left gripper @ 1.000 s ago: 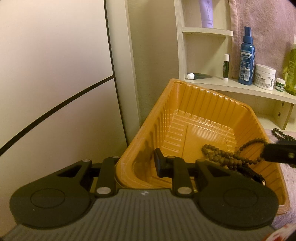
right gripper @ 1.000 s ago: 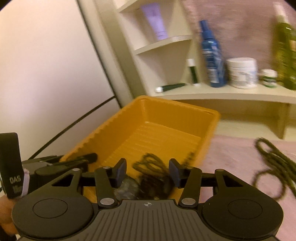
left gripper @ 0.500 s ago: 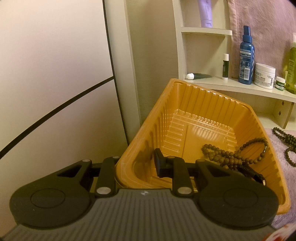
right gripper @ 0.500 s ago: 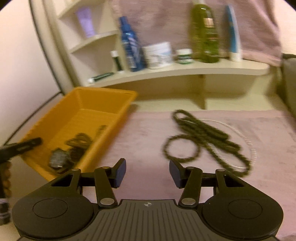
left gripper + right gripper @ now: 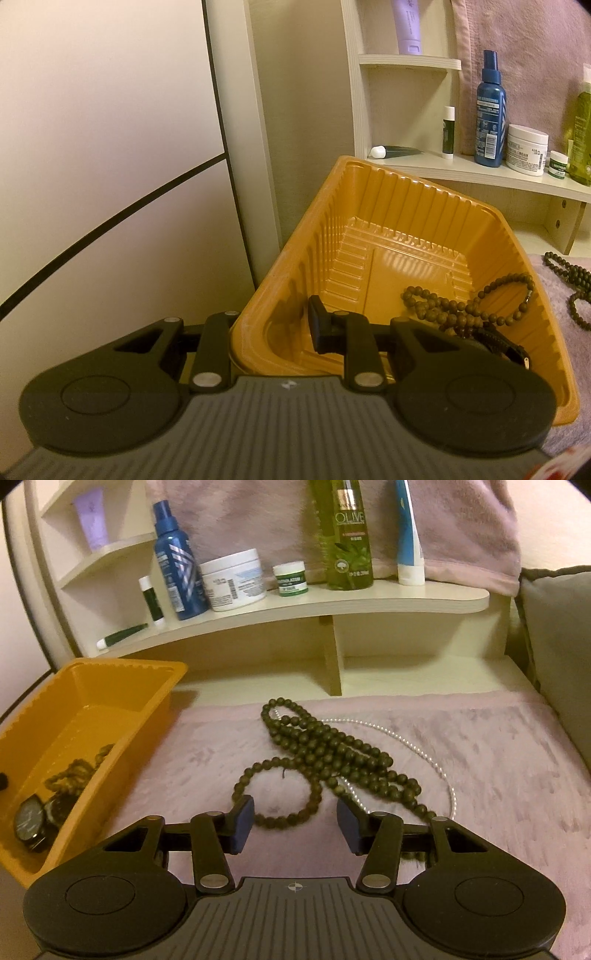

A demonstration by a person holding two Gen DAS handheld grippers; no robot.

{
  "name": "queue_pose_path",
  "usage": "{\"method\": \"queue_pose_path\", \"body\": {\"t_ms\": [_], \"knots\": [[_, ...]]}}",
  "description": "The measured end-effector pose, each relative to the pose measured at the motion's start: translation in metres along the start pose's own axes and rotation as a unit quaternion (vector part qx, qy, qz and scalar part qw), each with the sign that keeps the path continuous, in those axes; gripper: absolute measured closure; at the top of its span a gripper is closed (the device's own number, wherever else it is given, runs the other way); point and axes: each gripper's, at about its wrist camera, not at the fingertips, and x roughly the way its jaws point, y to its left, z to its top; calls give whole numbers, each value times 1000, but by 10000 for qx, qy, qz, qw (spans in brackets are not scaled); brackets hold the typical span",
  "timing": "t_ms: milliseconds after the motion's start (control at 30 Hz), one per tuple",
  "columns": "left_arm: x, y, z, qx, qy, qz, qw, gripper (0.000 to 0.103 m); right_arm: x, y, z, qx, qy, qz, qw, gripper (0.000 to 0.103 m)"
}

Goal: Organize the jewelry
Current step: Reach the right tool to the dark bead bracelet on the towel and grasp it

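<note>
Beads right under the right gripper (image 5: 295,825), fingers spread wide and holding nothing, a small dark bead bracelet (image 5: 279,794) lying between them on the pink fuzzy cloth (image 5: 498,775) against the long bead necklace (image 5: 332,749) and pearl strand (image 5: 424,753). Left gripper (image 5: 273,332) straddles the orange tray's (image 5: 369,206) near rim (one finger inside, one outside, whether it pinches I cannot tell), brown bead string (image 5: 461,306) and wristwatch (image 5: 31,821) inside.
</note>
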Motion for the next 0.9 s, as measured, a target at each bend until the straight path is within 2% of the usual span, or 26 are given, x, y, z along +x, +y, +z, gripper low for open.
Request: {"method": "queue_pose_path", "body": {"t_ms": [100, 200, 467, 533, 733, 900], "knots": [[0, 0, 0, -1, -1, 0, 10000, 81, 9, 2, 3, 24, 79, -197, 9998, 71], [0, 0, 0, -1, 4, -1, 10000, 81, 15, 5, 5, 19, 71, -357, 9993, 74], [1, -1, -1, 4, 8, 5, 10000, 81, 22, 13, 2, -441, -20, -619, 9971, 91], [1, -1, -1, 5, 7, 6, 10000, 81, 22, 11, 2, -438, -20, -590, 9973, 96], [2, 0, -2, 11, 17, 8, 10000, 81, 6, 7, 1, -182, -50, -266, 9995, 96], [2, -1, -1, 10, 11, 9, 10000, 81, -21, 6, 11, 133, -298, 90, 9994, 96]]}}
